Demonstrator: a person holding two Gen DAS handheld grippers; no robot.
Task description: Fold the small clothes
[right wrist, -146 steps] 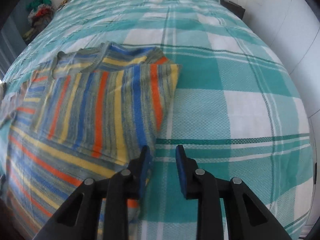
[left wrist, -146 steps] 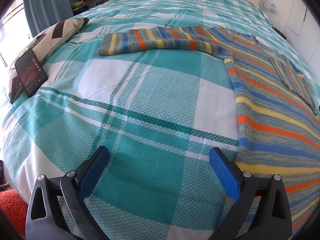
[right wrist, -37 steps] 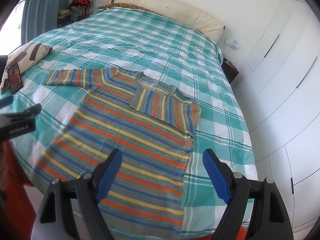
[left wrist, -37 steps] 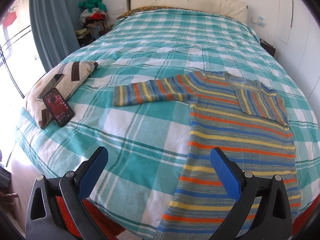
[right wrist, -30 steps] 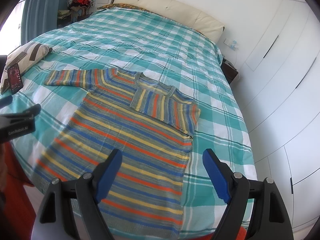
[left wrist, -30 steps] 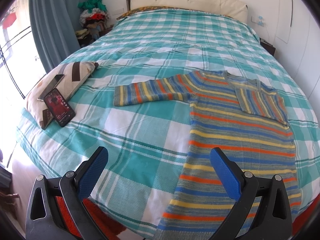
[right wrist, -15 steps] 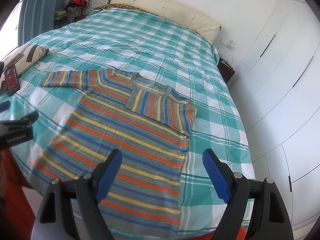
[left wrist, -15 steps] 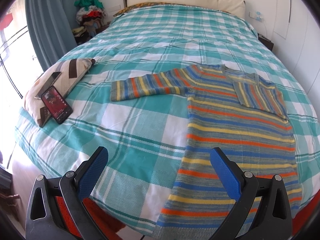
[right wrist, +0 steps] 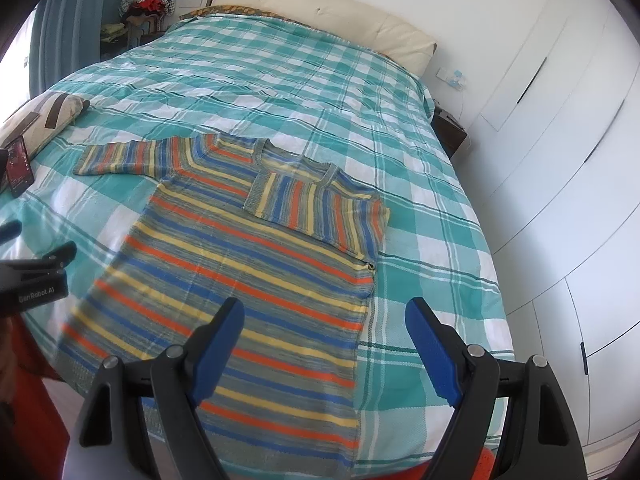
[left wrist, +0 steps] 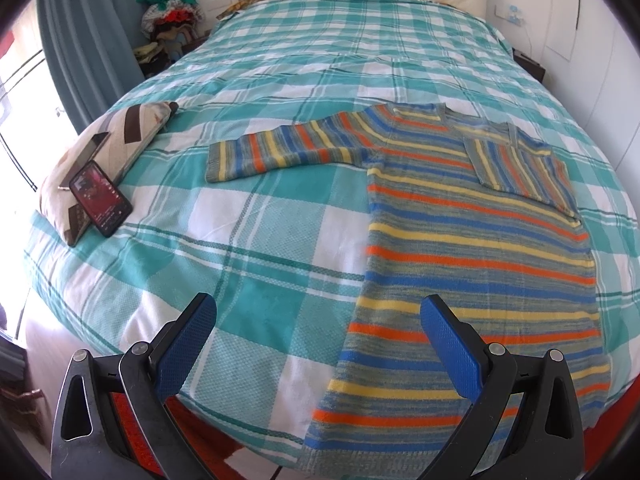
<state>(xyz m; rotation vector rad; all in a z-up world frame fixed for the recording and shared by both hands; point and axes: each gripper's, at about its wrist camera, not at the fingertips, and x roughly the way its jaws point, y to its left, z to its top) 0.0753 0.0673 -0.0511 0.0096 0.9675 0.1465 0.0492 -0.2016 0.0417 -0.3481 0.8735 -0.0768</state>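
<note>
At nine o'clock in the left wrist view a phone leans on a pillow near the bed edge; a wide sweep of the left gripper toward the spread sleeve at eleven o'clock could, I judge, knock it off. That gripper's fingers stand wide and hold nothing. The sweater lies flat at one o'clock, its other sleeve already folded across the chest, its hem hanging at the bed's near edge, so a careless tug might drag the whole piece down. The knit looks loose; pinching one layer only would likely skew the fold. The right gripper at six o'clock hovers above the hem, fingers wide, empty.
</note>
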